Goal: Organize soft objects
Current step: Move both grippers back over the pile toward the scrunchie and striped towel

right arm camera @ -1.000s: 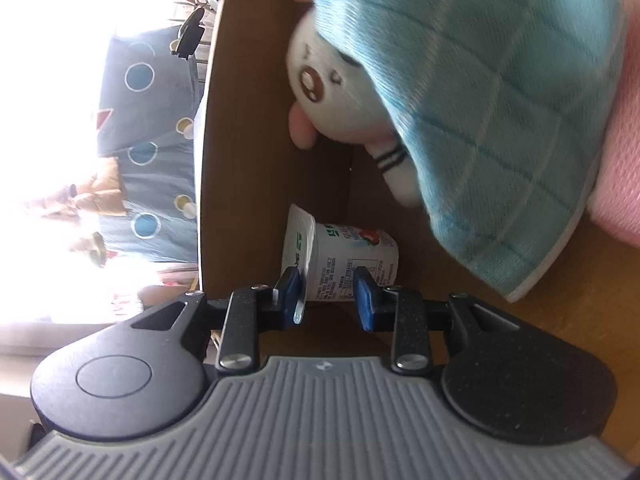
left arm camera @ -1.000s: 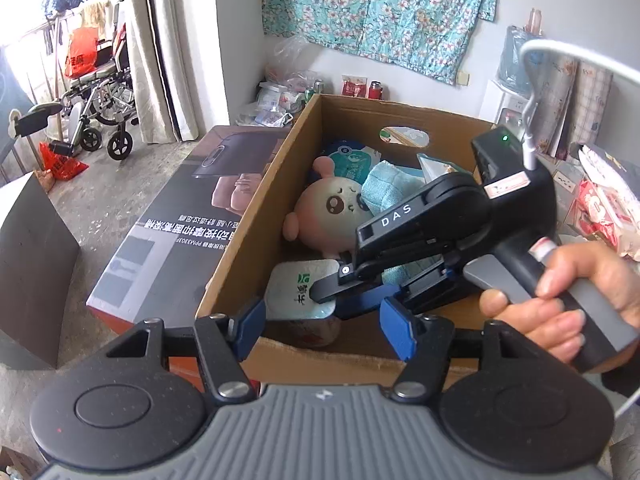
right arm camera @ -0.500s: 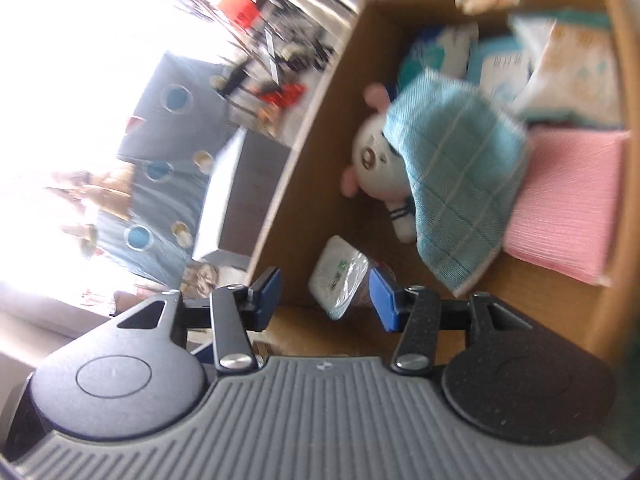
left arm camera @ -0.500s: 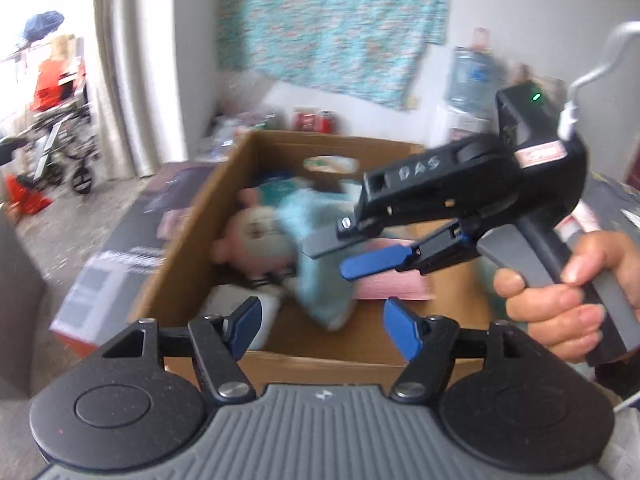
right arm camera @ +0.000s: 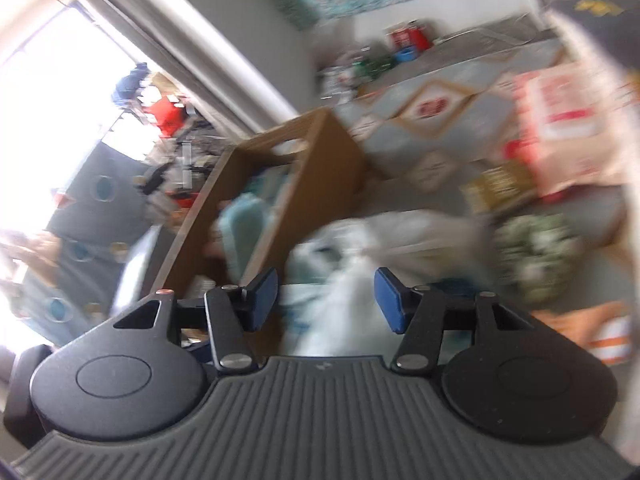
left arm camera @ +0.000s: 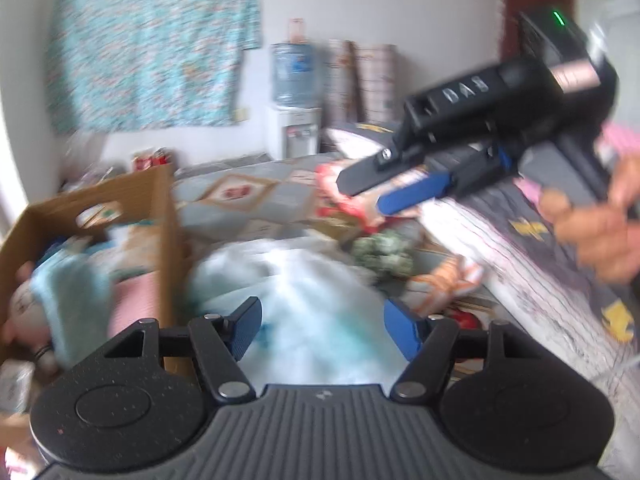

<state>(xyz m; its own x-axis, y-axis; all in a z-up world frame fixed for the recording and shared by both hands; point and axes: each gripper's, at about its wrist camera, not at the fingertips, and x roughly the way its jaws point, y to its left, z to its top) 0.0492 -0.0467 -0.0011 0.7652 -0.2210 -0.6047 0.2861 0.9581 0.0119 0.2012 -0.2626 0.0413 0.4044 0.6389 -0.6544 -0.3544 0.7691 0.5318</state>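
Both views are motion-blurred. A cardboard box stands at the left and holds a teal checked cloth, a pink towel and a plush pig. A white-and-teal soft bundle lies right of the box, in front of my left gripper, which is open and empty above it. My right gripper is open and empty; it shows in the left wrist view up in the air at the right. The box and the bundle show in the right wrist view.
A green patterned soft lump and red-and-white packets lie beyond the bundle on a patterned cover. A dark quilt with yellow marks is at the right. A water dispenser stands by the far wall.
Both grippers have swung right, away from the box. The right gripper rose out of the box, opened wider and left the yogurt cup inside. The white bundle has come into view.
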